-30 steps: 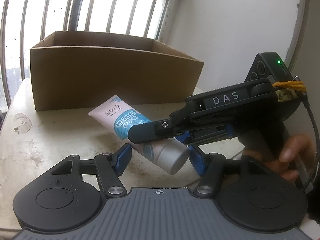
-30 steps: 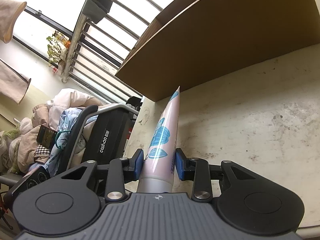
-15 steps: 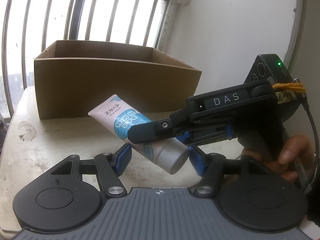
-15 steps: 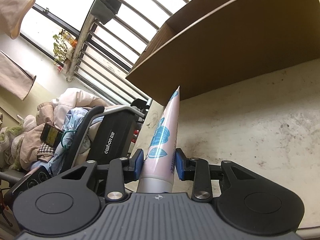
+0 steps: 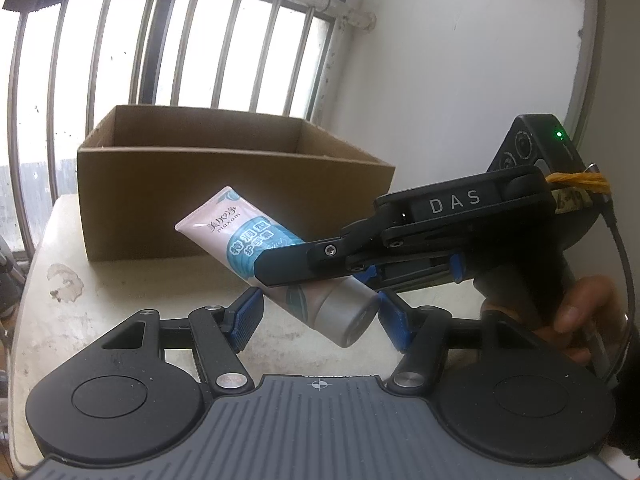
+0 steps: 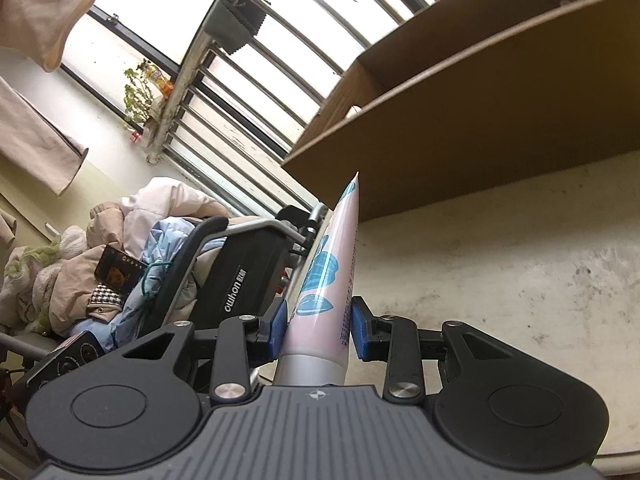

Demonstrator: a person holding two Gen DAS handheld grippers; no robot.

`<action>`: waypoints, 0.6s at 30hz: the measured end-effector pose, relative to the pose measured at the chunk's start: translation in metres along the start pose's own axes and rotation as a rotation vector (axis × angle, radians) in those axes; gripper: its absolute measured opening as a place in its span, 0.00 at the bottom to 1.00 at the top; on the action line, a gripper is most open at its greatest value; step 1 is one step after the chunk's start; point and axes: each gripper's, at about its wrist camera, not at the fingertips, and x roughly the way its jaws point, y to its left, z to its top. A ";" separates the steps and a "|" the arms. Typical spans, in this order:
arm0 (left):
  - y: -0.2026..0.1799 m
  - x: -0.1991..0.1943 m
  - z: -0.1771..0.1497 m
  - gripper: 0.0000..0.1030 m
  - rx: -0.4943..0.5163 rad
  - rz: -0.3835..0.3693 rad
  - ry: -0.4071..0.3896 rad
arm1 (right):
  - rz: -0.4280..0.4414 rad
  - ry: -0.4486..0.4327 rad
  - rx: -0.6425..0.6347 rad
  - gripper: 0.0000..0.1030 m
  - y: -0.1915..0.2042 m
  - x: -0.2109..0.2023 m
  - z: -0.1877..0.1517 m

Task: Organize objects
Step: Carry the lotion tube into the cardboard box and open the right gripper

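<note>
A pink tube [image 5: 240,236] with blue print and a silver cap [image 5: 348,320] hangs tilted above the table [image 5: 100,300]. My right gripper [image 5: 268,276] reaches in from the right and is shut on its body; in the right wrist view the tube [image 6: 332,264] stands pinched between the blue pads [image 6: 362,328]. My left gripper [image 5: 320,316] is open, with the cap end between its fingers and a small gap at the left pad [image 5: 246,316]. An open cardboard box [image 5: 200,200] stands behind on the table, also seen as the box [image 6: 500,120].
A barred window [image 5: 180,60] is behind the box and a white wall [image 5: 460,80] to its right. A hand [image 5: 580,312] grips the right gripper's handle. Off the table's left edge [image 6: 360,240] stand a black folded frame [image 6: 240,276] and a heap of clothes [image 6: 100,260].
Both grippers have risen together with the tube. The box now sits lower in both views and its inside shows.
</note>
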 end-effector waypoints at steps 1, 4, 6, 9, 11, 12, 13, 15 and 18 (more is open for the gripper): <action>0.000 -0.001 0.002 0.61 0.000 0.001 -0.005 | 0.003 -0.002 -0.004 0.36 0.002 -0.001 0.001; 0.000 -0.004 0.011 0.61 -0.001 0.003 -0.018 | 0.012 -0.008 -0.016 0.36 0.008 -0.004 0.007; 0.000 -0.006 0.018 0.61 0.002 0.005 -0.031 | 0.019 -0.014 -0.027 0.36 0.013 -0.005 0.013; 0.001 -0.007 0.031 0.61 0.014 0.013 -0.048 | 0.033 -0.025 -0.040 0.36 0.020 -0.007 0.025; 0.003 -0.006 0.043 0.61 0.016 0.017 -0.055 | 0.038 -0.031 -0.046 0.36 0.024 -0.006 0.033; 0.005 -0.004 0.049 0.61 0.016 0.019 -0.058 | 0.041 -0.033 -0.049 0.36 0.026 -0.006 0.038; 0.007 -0.003 0.056 0.61 0.017 0.021 -0.062 | 0.044 -0.035 -0.053 0.36 0.028 -0.005 0.043; 0.012 0.002 0.069 0.61 0.017 0.027 -0.071 | 0.050 -0.036 -0.058 0.36 0.030 -0.001 0.054; 0.022 0.011 0.088 0.61 0.007 0.037 -0.078 | 0.055 -0.032 -0.064 0.36 0.033 0.006 0.073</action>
